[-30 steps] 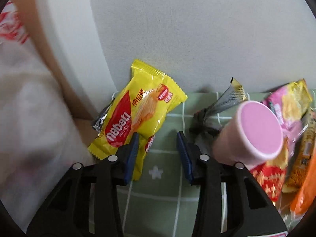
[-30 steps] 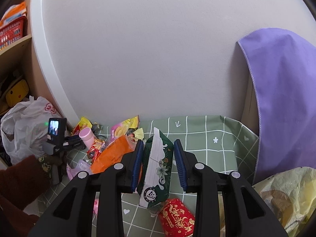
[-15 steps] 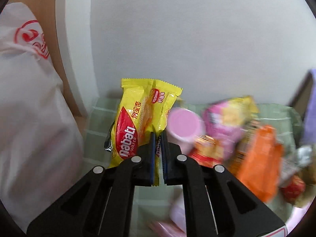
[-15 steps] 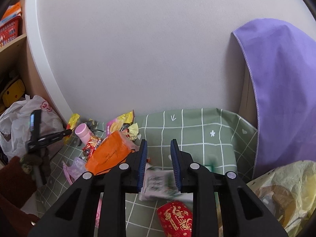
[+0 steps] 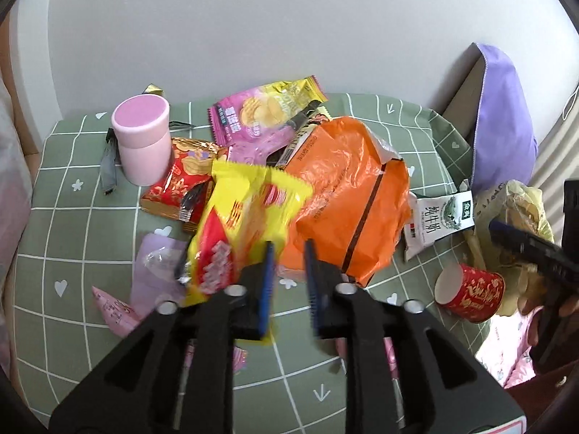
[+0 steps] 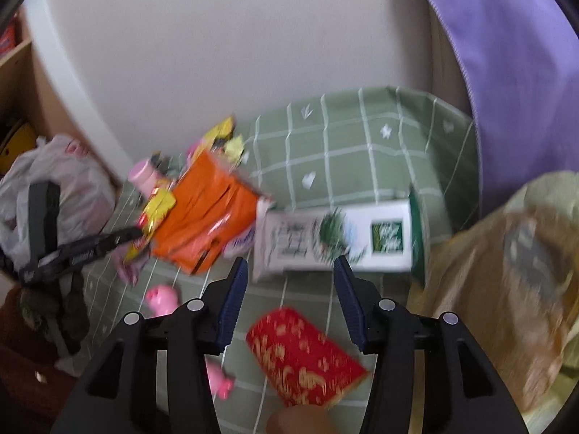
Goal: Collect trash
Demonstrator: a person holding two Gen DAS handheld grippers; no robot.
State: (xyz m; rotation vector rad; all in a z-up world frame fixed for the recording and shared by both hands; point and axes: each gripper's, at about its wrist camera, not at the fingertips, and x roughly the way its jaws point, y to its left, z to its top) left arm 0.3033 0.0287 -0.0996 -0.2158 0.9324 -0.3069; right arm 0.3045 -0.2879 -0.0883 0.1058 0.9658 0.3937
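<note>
My left gripper hangs over a pile of wrappers on the green checked cloth. Its jaws are opening and the gap between the pads is bare. The yellow wafer wrapper, blurred, lies against the outer side of the left finger. My right gripper is opening wide above the cloth. The white and green milk pack lies flat just beyond its tips. A red paper cup lies on its side below the fingers, not pressed by the pads.
An orange bag, a pink cup, a pink chips packet and a red snack packet crowd the cloth. A yellowish plastic bag sits right, a white plastic bag left, purple fabric behind.
The left gripper shut on the yellow wrapper, swung right over the pile and has parted its jaws. The right gripper let the milk pack drop onto the cloth, sank and opened wider.
</note>
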